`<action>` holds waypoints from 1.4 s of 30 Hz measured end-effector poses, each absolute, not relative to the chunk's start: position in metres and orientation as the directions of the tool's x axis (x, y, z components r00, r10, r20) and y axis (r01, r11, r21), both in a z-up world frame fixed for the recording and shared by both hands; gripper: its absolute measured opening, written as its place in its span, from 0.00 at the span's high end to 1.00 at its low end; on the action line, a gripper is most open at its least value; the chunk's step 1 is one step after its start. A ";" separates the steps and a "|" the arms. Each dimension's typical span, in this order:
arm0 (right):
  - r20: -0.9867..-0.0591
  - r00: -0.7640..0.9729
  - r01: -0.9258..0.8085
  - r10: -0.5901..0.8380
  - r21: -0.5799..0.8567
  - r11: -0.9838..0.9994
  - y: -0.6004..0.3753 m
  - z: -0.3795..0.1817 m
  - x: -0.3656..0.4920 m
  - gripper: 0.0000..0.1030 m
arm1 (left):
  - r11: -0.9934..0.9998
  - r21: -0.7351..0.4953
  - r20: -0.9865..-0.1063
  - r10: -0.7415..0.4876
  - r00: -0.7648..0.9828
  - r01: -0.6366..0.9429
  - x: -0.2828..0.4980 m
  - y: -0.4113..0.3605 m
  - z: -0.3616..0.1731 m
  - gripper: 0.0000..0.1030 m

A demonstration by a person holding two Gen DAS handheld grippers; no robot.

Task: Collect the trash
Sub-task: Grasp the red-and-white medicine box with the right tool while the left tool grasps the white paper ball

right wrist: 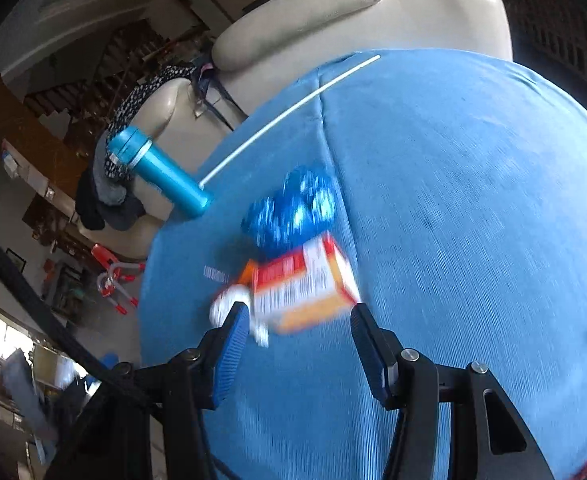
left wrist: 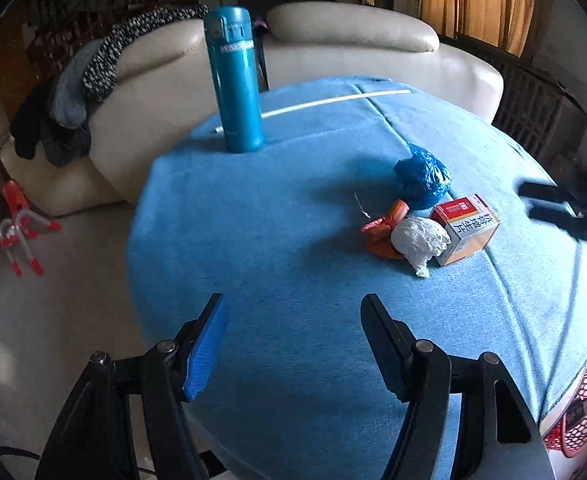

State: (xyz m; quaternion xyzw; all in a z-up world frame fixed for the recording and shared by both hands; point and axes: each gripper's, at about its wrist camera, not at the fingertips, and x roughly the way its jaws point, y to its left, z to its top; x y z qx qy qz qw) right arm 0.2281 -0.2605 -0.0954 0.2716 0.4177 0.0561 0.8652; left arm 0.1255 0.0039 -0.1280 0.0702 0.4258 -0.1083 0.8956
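A soft, ribbed blue cloth covers the tabletop (left wrist: 293, 208). A tall, smooth teal flask (left wrist: 235, 80) stands upright at the far edge. Clustered together lie a crinkled blue plastic bag (left wrist: 421, 178), a cardboard medicine box (left wrist: 467, 226), a crumpled white tissue (left wrist: 419, 242) and an orange wrapper (left wrist: 381, 236). The left tool (left wrist: 293, 308) is spread wide, holding nothing; the right tool (right wrist: 299, 316) gapes just before the box.
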 end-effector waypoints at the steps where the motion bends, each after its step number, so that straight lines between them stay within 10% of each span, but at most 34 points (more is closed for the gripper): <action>1: -0.685 0.648 0.129 0.333 0.529 0.839 -0.264 -0.098 0.243 0.45 | 0.966 0.024 -0.783 -0.143 0.606 0.259 0.127 0.002 -0.129 0.33; 14: -0.693 0.431 -0.103 0.579 0.599 0.794 -0.240 -0.144 0.261 0.45 | 0.955 0.022 -0.796 -0.163 0.583 0.297 0.142 -0.007 -0.125 0.33; 29: -0.808 0.447 -0.259 0.384 0.294 0.920 -0.179 -0.157 0.237 0.31 | 0.932 -0.128 -0.849 -0.279 0.449 0.338 0.173 -0.010 -0.118 0.33; 32: -0.797 0.497 -0.283 0.343 0.225 0.932 -0.174 -0.158 0.222 0.47 | 0.921 -0.169 -0.854 -0.315 0.415 0.350 0.183 -0.012 -0.117 0.33; 42: -0.703 0.625 -0.100 0.340 0.360 0.928 -0.237 -0.146 0.141 0.51 | 0.884 -0.301 -0.869 -0.408 0.278 0.358 0.210 -0.068 -0.137 0.33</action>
